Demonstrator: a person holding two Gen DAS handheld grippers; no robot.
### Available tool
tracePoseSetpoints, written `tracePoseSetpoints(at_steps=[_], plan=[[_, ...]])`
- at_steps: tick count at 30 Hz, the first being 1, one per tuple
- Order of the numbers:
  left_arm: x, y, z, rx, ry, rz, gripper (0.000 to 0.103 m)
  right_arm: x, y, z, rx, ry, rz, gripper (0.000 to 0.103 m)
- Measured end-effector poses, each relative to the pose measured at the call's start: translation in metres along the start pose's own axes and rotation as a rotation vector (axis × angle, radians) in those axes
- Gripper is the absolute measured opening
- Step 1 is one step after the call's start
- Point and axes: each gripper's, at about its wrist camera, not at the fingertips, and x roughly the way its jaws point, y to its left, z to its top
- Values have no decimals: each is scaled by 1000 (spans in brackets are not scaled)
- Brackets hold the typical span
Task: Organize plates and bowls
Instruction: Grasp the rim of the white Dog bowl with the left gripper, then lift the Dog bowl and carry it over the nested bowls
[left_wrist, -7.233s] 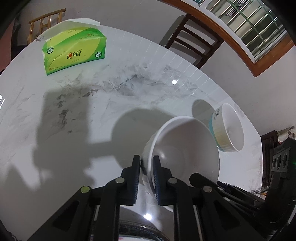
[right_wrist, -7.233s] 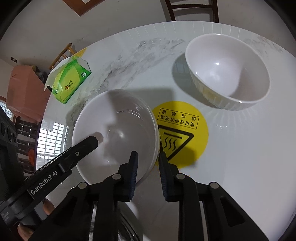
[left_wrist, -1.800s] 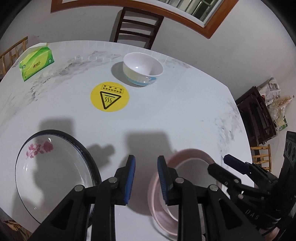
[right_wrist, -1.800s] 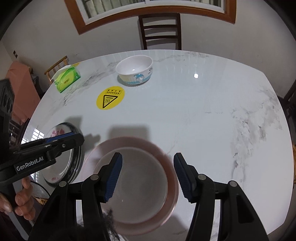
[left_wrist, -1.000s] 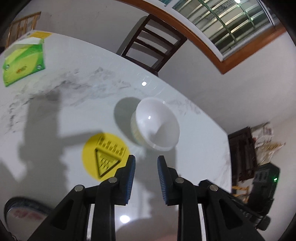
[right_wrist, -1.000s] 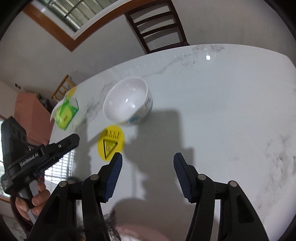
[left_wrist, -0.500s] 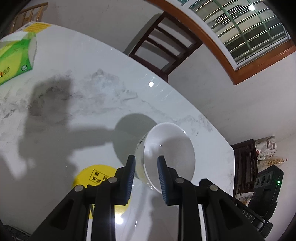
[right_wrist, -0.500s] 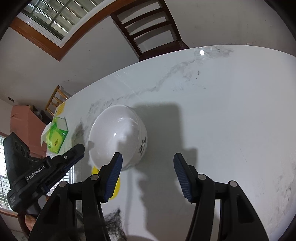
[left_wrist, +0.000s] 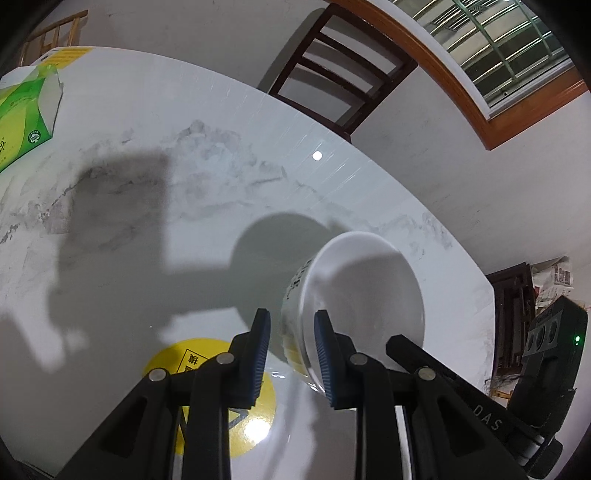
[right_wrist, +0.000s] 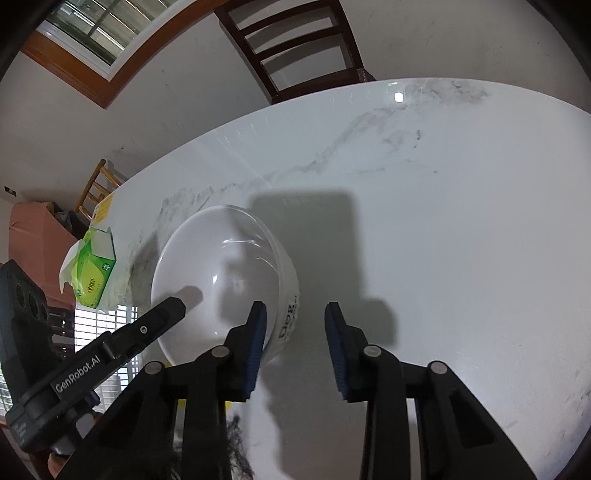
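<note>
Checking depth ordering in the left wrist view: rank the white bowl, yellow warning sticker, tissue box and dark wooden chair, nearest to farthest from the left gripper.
1. White bowl: its near wall sits between the open fingers of the left gripper.
2. Yellow warning sticker: on the table just beyond and under the left finger.
3. Tissue box: far left table edge.
4. Dark wooden chair: past the table's far edge.

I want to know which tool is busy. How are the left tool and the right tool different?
The left tool straddles the white bowl rim, one finger inside and one outside; the right tool has only one finger at the rim. The right tool gapes wider. Both have black arms and blue pads.
</note>
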Motion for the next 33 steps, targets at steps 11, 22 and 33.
tracePoseSetpoints(at_steps=[11,22,33], plan=[[1,-3,-7,21,13,19,16,6,11,-8,-17,11,-1,20],[-24,-11,-20,45,-5,27,16,-18,21,-25,-36,6,-2,20],[-82,-24,-53,96,-64,32,16,-69,38,-61,-83,-39,4,20]])
